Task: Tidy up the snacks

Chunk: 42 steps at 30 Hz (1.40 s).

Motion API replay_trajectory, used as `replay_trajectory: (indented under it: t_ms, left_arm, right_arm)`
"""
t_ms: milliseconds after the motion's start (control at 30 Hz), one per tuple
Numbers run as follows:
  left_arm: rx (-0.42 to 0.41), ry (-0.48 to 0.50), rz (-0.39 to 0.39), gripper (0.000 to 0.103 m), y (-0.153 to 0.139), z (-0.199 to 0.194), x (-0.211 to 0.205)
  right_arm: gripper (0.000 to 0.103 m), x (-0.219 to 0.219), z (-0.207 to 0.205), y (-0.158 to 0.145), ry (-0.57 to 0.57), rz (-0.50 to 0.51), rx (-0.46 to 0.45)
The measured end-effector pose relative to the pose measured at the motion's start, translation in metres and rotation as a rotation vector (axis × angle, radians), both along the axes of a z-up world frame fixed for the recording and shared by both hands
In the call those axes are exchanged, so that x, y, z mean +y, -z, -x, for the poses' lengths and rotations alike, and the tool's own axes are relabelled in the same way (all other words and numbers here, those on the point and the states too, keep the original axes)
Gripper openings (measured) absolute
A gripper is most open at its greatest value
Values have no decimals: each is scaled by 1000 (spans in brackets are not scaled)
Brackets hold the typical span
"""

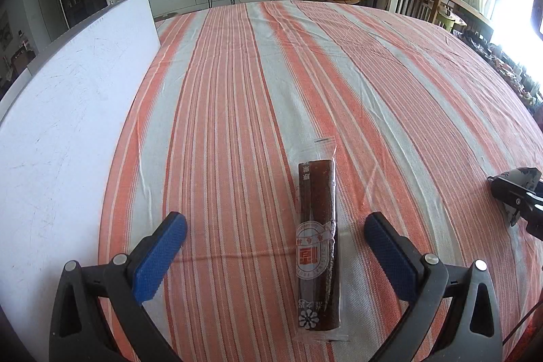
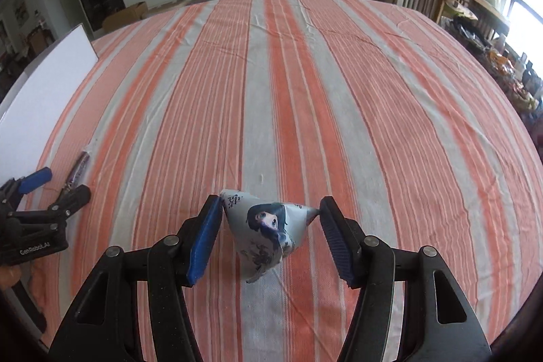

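Left gripper (image 2: 51,182), body housing: white lettering "GenRobot.AI". Long snack bar wrapper (image 1: 317,246): red square seal and Chinese characters, not legible. Triangular snack pouch (image 2: 268,229): dark characters, unreadable.

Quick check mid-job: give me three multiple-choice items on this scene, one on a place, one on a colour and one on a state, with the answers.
1. Where is the bar?
A. in a bowl
B. flat on the cloth, ahead of the left gripper
C. in the right gripper

2. What colour are the left gripper's pads?
A. red
B. green
C. blue

3. What state is the right gripper in?
A. shut on the pouch
B. open and empty
C. shut on the bar

Answers:
1 B: the bar lies lengthwise on the striped cloth between the open fingers, touching neither.
2 C: both pads show blue against the black frame.
3 A: the pouch's two corners meet the pads, and it stays sharp while the cloth below blurs.
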<state>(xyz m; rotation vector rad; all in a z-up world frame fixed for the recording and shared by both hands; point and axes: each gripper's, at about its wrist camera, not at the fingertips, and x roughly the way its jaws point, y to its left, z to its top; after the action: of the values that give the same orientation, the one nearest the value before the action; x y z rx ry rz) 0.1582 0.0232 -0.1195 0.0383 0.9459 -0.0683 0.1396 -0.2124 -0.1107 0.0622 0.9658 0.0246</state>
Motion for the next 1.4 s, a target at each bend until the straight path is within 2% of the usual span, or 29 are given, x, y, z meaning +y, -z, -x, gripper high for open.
replay_trajectory:
  t_ms: [33,67,100,200,300,1400]
  left_arm:
    - [0,0,0,103,0,0,0]
    - [0,0,0,103,0,0,0]
    - [0,0,0,103,0,0,0]
    - [0,0,0,103,0,0,0]
    - [0,0,0,103,0,0,0]
    - [-1,0,0,103,1,0,0]
  right_arm:
    - [70,-2,3,4,25,-19,-1]
    - [85,-1,6,3,40,-15,-29]
    - [87,0,5,6,52,-13,-3]
    - [92,9,3,7,44,55,-11]
    - [95,9,2,7,55,46,-30]
    - [95,8,6,10,56,45,-34]
